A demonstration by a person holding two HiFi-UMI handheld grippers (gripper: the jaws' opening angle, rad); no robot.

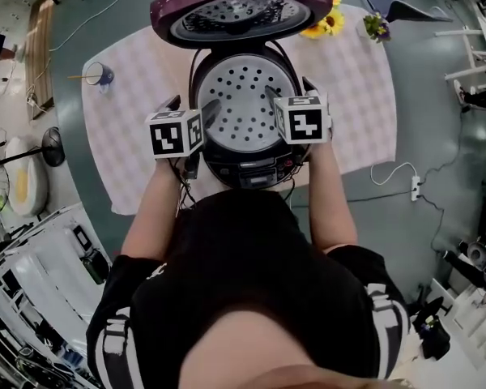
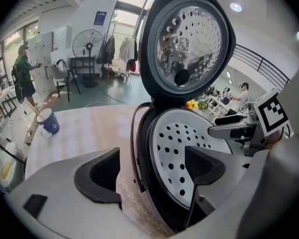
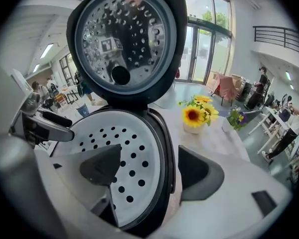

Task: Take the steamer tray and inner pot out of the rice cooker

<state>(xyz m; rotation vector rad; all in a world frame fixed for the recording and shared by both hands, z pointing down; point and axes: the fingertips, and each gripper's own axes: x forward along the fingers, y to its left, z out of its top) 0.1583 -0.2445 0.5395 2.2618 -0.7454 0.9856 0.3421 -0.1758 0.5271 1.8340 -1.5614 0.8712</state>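
Both jaws apart, straddling steamer tray point(image 1: 241, 104) rim

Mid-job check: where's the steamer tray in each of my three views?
Head view: steamer tray upper centre, just below the lid.
Left gripper view: steamer tray right of centre, lower half.
Right gripper view: steamer tray left of centre, lower half.
Shared landmark: the raised lid, directly above it in all three.

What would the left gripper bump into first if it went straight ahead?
Probably the rim of the rice cooker, which sits between the left gripper's open jaws, with the steamer tray just inside. Depth is hard to judge.
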